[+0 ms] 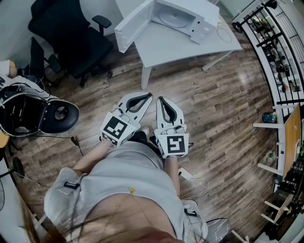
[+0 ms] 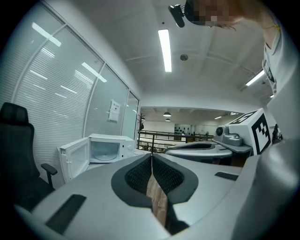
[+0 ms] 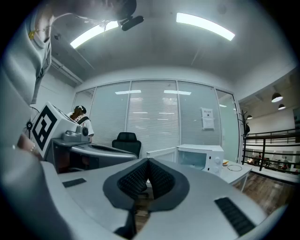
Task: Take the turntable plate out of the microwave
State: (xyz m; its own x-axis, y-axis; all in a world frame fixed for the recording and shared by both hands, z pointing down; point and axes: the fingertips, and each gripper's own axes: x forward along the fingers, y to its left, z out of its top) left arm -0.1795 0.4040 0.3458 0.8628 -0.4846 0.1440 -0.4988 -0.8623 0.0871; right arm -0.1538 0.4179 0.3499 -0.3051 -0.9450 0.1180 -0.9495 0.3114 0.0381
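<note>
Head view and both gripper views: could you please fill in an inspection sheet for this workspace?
Surface: white table, mostly bare.
Job's things: microwave on the table, door swung open; turntable plate inside.
Clutter: thin ring on the table beside the microwave.
Grippers: left claw and right claw both shut and empty, side by side over the floor, apart from the table.
Cables: dark cable and white cable on the floor.
Surroundings: wooden floor, black office chair, railing.
</note>
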